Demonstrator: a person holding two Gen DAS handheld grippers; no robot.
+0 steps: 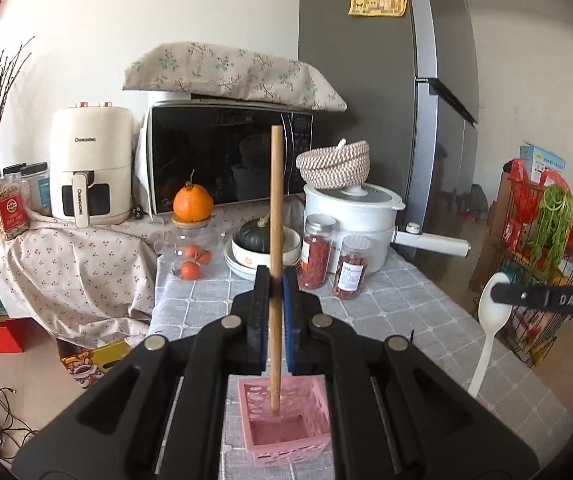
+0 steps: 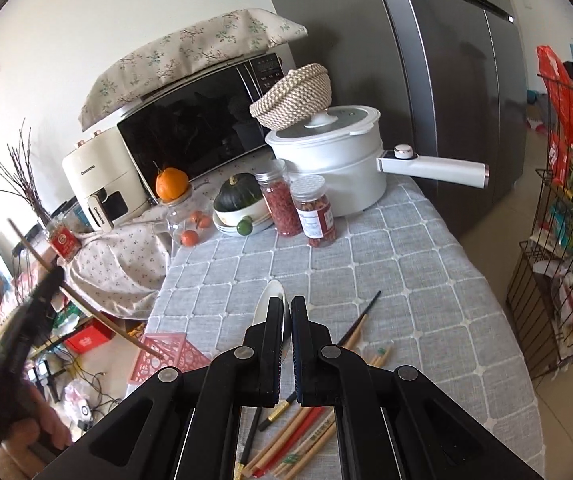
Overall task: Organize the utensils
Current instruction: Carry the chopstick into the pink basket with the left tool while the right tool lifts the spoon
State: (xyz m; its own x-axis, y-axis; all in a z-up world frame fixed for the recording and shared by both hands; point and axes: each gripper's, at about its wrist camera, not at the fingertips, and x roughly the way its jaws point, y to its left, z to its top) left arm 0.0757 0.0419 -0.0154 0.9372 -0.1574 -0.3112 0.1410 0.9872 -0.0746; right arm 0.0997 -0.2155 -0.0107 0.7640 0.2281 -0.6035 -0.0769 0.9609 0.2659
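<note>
The wooden chopstick (image 1: 275, 240) stands nearly upright in the left gripper (image 1: 275, 292), pinched partway along its length between the two pads, and its lower tip hangs just inside the mouth of the pink basket (image 1: 318, 412) — held vertical, it seems, so it can drop straight in without snagging on the lattice walls. The basket sits at the near edge of the grey checked tablecloth (image 1: 406, 320), close under the hand, which keeps the drop short. Off to the right, the right gripper (image 2: 285, 308) is pressed together on a white spoon (image 2: 272, 300), the bowl poking out above the jaw tips and the handle trailing below; in the left view that spoon (image 1: 492, 320) hangs in the air beside the table edge, apparently queued as the next utensil for the basket. Beneath it the remaining chopsticks (image 2: 306, 440) lie loose on the cloth, several pairs fanned out, not yet sorted. Jars, a squash in a bowl and a white pot (image 2: 334, 168) crowd the far end, well apart from the work.
</note>
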